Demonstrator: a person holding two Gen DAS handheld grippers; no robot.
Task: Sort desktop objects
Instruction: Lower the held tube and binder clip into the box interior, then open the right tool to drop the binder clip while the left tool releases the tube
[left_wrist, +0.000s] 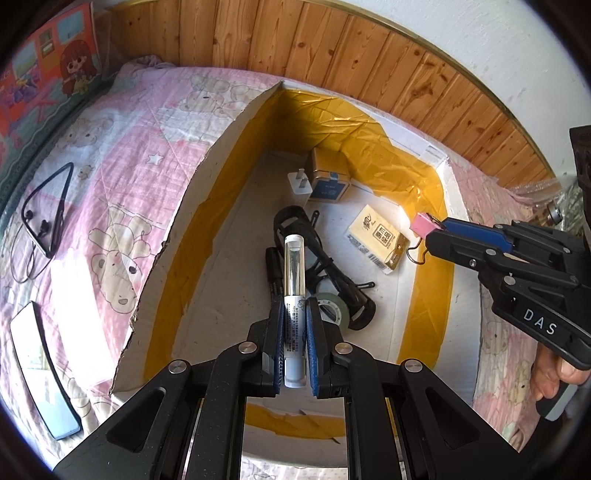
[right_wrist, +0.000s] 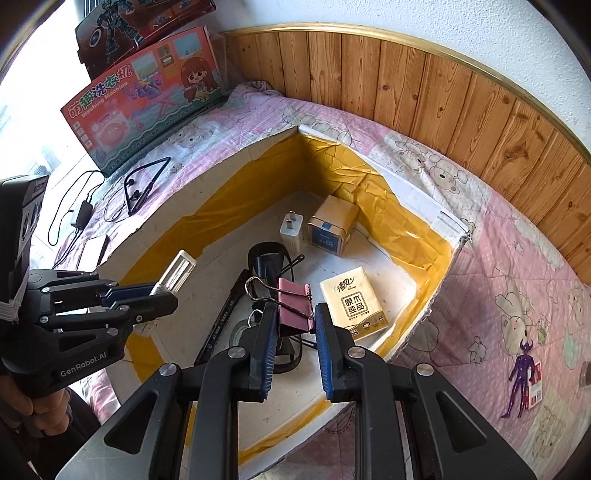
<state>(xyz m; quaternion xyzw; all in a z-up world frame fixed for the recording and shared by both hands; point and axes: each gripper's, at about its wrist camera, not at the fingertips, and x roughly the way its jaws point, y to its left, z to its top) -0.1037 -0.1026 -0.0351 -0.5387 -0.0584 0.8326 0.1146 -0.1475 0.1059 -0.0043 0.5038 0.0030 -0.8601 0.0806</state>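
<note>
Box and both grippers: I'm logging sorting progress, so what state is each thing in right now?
Left gripper: shut on pen.
Pen: capped, held over the box.
Right gripper: shut on clip.
Clip: pink, held over the box.
Box: open-topped, partly filled.
Tissue pack: lying flat in the box.
Charger: in the box, prongs up.
Phone: outside the box, on the blanket.

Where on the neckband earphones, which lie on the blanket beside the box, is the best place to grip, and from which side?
Likely the straight black bar of the neckband earphones, taken from above with the jaws across it. It lies flat on the blanket, and looks stiff, while the thin cables beside it would probably slip.
</note>
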